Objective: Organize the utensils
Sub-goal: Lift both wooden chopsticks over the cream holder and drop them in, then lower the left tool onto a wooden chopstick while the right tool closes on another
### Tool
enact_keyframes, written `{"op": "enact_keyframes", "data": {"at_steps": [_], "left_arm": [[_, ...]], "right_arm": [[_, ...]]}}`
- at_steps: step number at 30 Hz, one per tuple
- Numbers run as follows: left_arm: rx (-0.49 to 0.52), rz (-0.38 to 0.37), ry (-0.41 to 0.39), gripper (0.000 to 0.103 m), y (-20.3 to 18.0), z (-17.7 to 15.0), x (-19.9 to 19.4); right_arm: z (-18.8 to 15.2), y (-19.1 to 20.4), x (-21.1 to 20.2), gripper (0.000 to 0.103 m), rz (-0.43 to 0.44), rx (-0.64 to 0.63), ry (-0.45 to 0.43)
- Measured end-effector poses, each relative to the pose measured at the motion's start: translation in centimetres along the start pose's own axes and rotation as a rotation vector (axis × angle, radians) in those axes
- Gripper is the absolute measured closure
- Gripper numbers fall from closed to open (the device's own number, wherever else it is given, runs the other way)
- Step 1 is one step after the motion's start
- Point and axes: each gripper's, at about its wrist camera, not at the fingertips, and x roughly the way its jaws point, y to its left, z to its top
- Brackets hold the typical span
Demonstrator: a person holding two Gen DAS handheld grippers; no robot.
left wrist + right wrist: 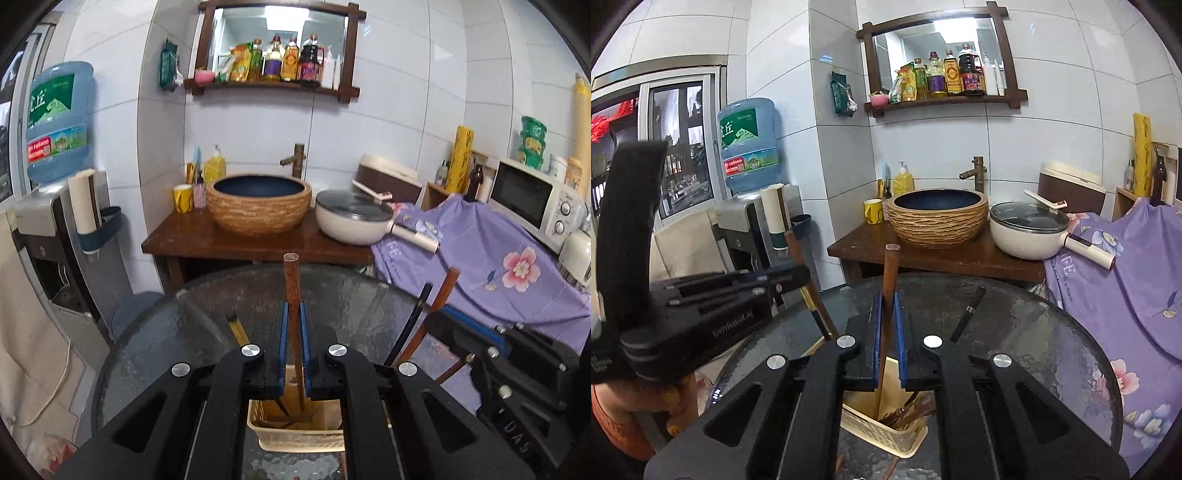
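While both hand-held tools hover over the round glass table (192,321), each has its blue-padded jaws pinched shut on a single chopstick. The left gripper (293,314) clamps a speckled brown chopstick (291,280) that stands nearly upright between the pads, its squared top rising above the fingertips and its lower end dropping towards the cream slotted basket (295,439) directly below. That basket sits on the glass and already contains several dark wooden sticks leaning in its compartments. The right gripper (888,314) grips a reddish-brown chopstick (891,269) in the same upright fashion, with its lower end reaching down into the same basket (882,432), seen here at an angle with its divider and a bundle of brown utensils inside. From the right-hand camera the left tool shows as a black body at the left edge, and a dark chopstick with a gold band (814,306) slants just beside it. Further back on the glass a black chopstick (967,310) lies loose, apart from both tools. From the left-hand camera the right tool appears at the right edge with a black stick and a brown one slanting near it. Behind the table stands a wooden counter (207,240) bearing a woven-look basin (258,206) and a lidded white pan (351,221).
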Motion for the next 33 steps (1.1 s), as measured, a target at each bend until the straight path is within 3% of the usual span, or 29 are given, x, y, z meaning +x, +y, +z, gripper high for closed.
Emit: {"op": "enact_keyframes", "data": {"at_steps": [8,10,11,12,13,18,21,26,29,33], "left_arm": [[-0.003,-0.009,0.063,0.096,0.4,-2.8,2.5],[0.000,0.000,0.055,0.096,0.6,-3.1,2.4],[0.000,0.001,0.052,0.094,0.7,-3.3,2.1],[-0.003,-0.002,0.048,0.087,0.8,-3.5,1.9],[-0.007,-0.006,0.040,0.083,0.9,-3.7,1.6],[-0.045,0.016,-0.045,0.039,2.2,-5.7,-1.9],[-0.057,0.049,-0.072,0.030,2.9,-7.7,-3.7],[-0.086,0.083,0.000,0.025,4.1,-12.2,-4.1],[-0.110,0.119,0.086,0.025,4.7,-15.8,-3.3],[-0.116,0.102,0.174,0.025,4.7,-19.3,-2.2]], "right_arm": [[-1.5,-0.2,0.9,0.093,-0.014,-0.009,0.012],[-1.9,0.0,0.8,0.075,-0.025,-0.028,0.005],[-2.2,0.1,0.3,0.051,-0.037,-0.033,-0.018],[-2.4,0.2,-0.3,0.036,-0.034,-0.038,-0.046],[-2.6,0.3,-0.8,0.035,-0.046,-0.045,-0.068],[-4.4,1.6,-4.1,0.035,-0.083,-0.128,-0.137],[-6.4,2.2,-6.3,0.034,-0.069,-0.142,-0.155],[-10.4,2.2,-6.3,0.034,-0.050,-0.089,-0.040],[-14.1,1.6,-4.2,0.034,-0.077,-0.056,0.094],[-18.4,0.6,-1.3,0.039,-0.086,0.006,0.263]]}}
